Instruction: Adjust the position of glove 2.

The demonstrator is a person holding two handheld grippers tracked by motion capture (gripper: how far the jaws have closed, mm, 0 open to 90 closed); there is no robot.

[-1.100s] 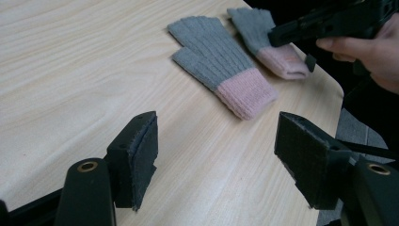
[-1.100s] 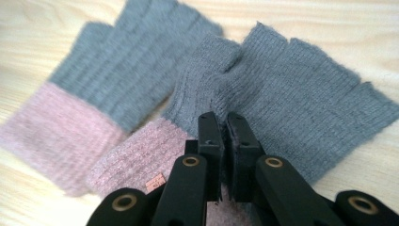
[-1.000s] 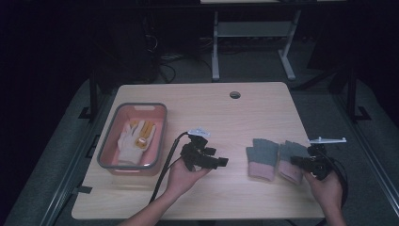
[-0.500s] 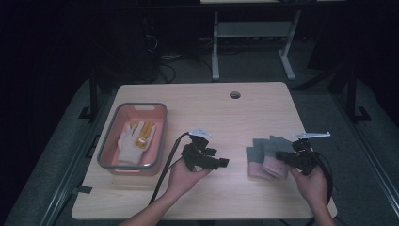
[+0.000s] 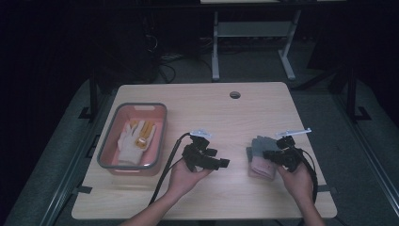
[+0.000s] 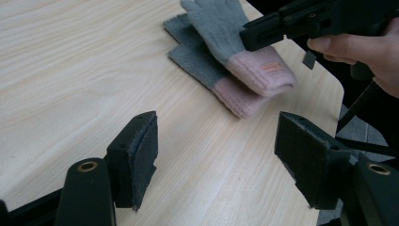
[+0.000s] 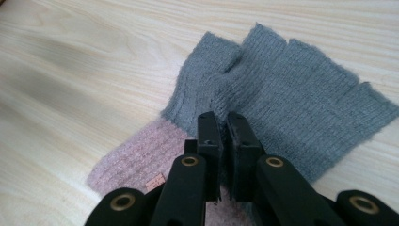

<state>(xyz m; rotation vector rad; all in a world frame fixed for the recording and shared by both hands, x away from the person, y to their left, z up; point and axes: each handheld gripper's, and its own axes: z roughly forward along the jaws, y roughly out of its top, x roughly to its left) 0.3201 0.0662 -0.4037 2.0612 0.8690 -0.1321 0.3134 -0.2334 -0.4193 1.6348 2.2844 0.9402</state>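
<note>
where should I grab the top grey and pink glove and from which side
Take the top glove at its thick pink cuff, coming down from above. It lies flat on the other glove, and the cuff's rolled end bulges off the table, giving the jaws something to pinch.

The right gripper (image 7: 225, 129) covers part of the grey-and-pink knitted gloves (image 7: 282, 99), hiding whether its closed jaws pinch any fabric. In the high view, the white-and-orange glove in the pink plastic bin (image 5: 109, 160) is too small to make out.

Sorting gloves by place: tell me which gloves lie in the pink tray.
The white-and-yellow gloves lie inside the pink tray; the grey knitted gloves with pink cuffs lie on the bare wooden table.
</note>
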